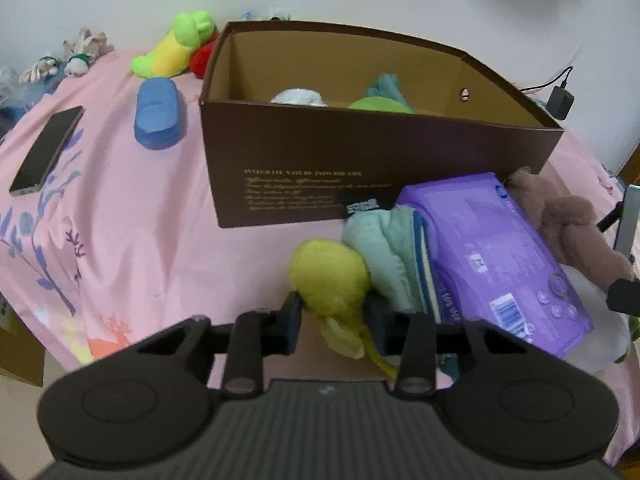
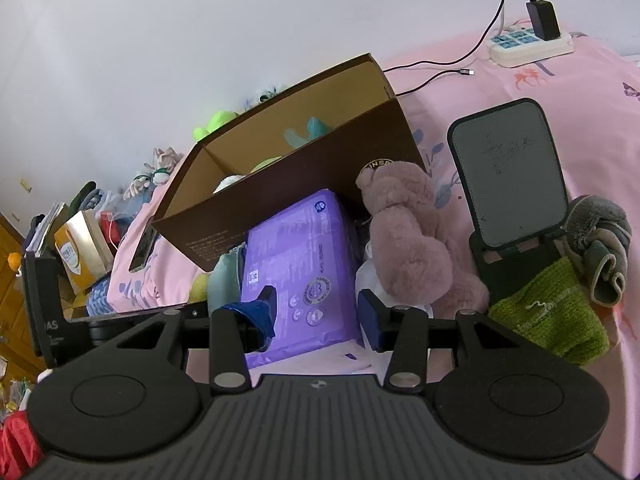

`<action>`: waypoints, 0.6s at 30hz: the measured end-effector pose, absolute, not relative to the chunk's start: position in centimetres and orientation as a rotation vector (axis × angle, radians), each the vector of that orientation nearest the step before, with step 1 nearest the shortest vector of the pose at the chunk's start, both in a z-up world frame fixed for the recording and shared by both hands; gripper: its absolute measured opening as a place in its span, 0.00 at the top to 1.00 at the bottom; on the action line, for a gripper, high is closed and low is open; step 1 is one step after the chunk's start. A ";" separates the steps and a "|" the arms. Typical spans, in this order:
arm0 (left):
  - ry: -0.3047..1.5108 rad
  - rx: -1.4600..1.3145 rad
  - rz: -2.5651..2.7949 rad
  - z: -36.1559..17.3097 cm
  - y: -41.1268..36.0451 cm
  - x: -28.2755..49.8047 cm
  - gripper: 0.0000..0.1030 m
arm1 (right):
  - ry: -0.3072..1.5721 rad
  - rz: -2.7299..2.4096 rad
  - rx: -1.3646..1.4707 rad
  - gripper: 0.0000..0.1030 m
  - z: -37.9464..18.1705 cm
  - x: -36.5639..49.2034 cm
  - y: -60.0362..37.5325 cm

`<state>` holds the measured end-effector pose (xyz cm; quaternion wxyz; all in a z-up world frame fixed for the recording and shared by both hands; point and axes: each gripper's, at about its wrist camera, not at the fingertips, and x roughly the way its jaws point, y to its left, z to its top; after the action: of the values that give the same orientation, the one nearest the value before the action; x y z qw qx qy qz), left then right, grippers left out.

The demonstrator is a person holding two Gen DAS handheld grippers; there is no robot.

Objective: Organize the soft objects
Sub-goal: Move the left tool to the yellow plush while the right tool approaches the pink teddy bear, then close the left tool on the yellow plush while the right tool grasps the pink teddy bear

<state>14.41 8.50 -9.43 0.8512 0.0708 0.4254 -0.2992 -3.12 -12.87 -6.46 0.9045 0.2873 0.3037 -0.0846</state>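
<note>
Left gripper: your left gripper (image 1: 333, 312), low centre of the left wrist view, has its pads pressed on the yellow plush (image 1: 330, 276); the jaws stand narrow, pinching its lower end.
Yellow plush: fuzzy, rounded lump, long axis running up-frame from the jaws, thin tail trailing down toward the camera; it touches the teal cloth (image 1: 384, 252) on its right.
Right gripper: your right gripper (image 2: 316, 312) stands about half open over the near end of the purple pack (image 2: 304, 272); whether the pads touch the pack you cannot tell from this view.
Purple pack: glossy plastic, flat and rectangular, long axis running from the near edge up toward the box, small round icons and a barcode, print too blurred to read.
Brown plush: shaggy mauve-brown toy (image 2: 408, 240), lying just right of the pack, head toward the box.
Green knit: ribbed lime cloth (image 2: 548, 320), lower right of the right wrist view.
Box: dark brown cardboard box (image 1: 320, 152), open-topped, tan inside, mid-frame on the pink sheet (image 1: 120, 200); gold line reads "INTEGRATE NATURE INTO THE LIFE"; soft toys lie inside.
Far left: blue slipper (image 1: 158, 114), phone (image 1: 46, 150), green-and-yellow plush (image 1: 172, 46).
</note>
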 end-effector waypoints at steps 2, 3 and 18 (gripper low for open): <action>0.899 0.143 -0.636 -9.3 8.8 14.1 0.67 | 0.626 -0.172 0.593 0.72 -6.5 -3.1 -12.8; 0.900 0.137 -0.638 -9.2 9.0 14.0 0.68 | 0.626 -0.171 0.594 0.72 -6.4 -3.0 -12.8; 0.909 0.146 -0.636 -8.2 12.4 11.5 0.73 | 0.635 -0.124 0.586 0.72 -6.5 -1.9 -11.7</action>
<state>11.47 12.40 -8.20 0.8474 0.0694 0.4313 -0.3016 -1.89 -11.71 -6.53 0.9062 0.2838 0.3077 -0.0603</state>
